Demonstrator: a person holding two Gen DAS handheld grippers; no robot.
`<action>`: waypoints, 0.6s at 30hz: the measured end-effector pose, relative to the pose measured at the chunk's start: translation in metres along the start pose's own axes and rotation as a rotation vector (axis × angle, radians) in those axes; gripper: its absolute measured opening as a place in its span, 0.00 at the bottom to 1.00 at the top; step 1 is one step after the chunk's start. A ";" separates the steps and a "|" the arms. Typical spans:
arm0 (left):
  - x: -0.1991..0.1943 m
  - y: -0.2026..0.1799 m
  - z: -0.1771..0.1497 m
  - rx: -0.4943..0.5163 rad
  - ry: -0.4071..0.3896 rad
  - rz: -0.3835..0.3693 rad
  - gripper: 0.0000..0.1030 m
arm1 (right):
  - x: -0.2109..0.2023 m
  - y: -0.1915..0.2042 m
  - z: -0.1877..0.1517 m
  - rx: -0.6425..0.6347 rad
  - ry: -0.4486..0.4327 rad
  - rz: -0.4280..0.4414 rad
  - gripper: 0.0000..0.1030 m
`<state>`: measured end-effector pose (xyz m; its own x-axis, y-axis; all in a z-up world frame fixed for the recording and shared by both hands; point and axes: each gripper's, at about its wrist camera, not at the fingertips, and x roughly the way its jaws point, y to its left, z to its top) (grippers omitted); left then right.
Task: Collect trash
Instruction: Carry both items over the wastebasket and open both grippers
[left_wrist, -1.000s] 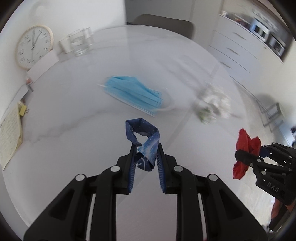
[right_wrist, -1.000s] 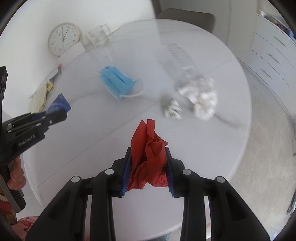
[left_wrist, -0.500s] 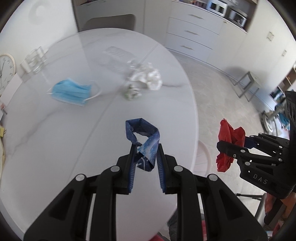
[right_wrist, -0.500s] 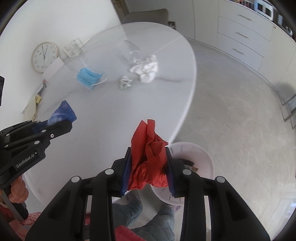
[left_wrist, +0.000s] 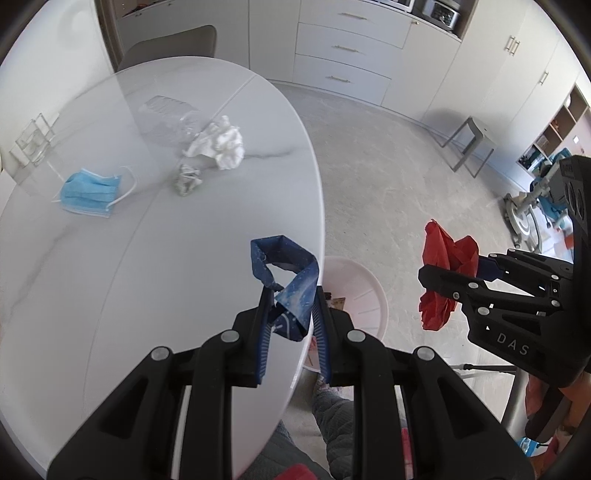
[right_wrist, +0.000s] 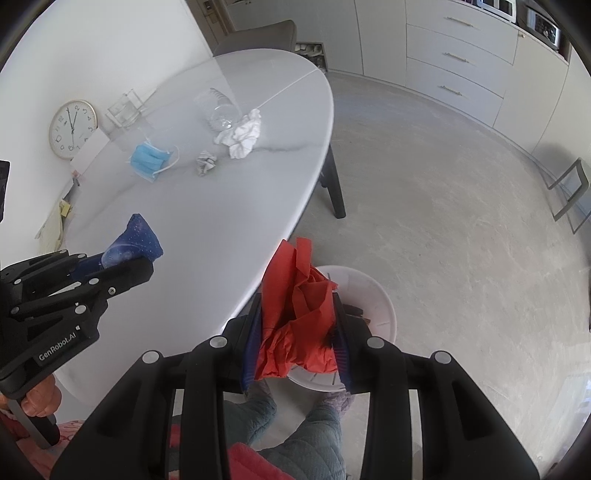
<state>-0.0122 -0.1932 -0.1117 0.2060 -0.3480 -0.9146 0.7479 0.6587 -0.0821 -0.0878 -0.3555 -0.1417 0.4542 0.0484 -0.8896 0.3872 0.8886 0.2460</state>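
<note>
The left gripper (left_wrist: 291, 317) clamps its jaws on a blue wrapper (left_wrist: 286, 275), long axis pointing forward over the surface (left_wrist: 147, 258); the right gripper (right_wrist: 299, 332) pinches crumpled red paper (right_wrist: 295, 314), upright above the white bin (right_wrist: 373, 295)

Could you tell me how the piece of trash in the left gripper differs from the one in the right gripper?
The blue wrapper in the left gripper is a folded, speckled strip bent into a loop; the red paper in the right gripper is a plain, loosely crumpled wad. The red paper looks bulkier, filling the space between its gripper's fingers, while the blue wrapper is slimmer. Both are clamped and held in the air near the white bin beside the table.
</note>
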 end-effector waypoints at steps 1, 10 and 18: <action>0.001 -0.003 0.001 0.002 0.003 -0.002 0.21 | 0.000 -0.002 0.000 0.002 0.001 0.001 0.34; 0.013 -0.030 0.007 0.005 0.027 -0.035 0.21 | -0.004 -0.030 -0.002 0.015 0.002 0.001 0.34; 0.025 -0.056 0.012 0.013 0.041 -0.061 0.21 | -0.006 -0.053 0.002 0.015 -0.001 -0.004 0.34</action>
<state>-0.0410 -0.2467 -0.1248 0.1335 -0.3595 -0.9236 0.7666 0.6281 -0.1337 -0.1092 -0.4042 -0.1489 0.4529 0.0443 -0.8905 0.4008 0.8820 0.2477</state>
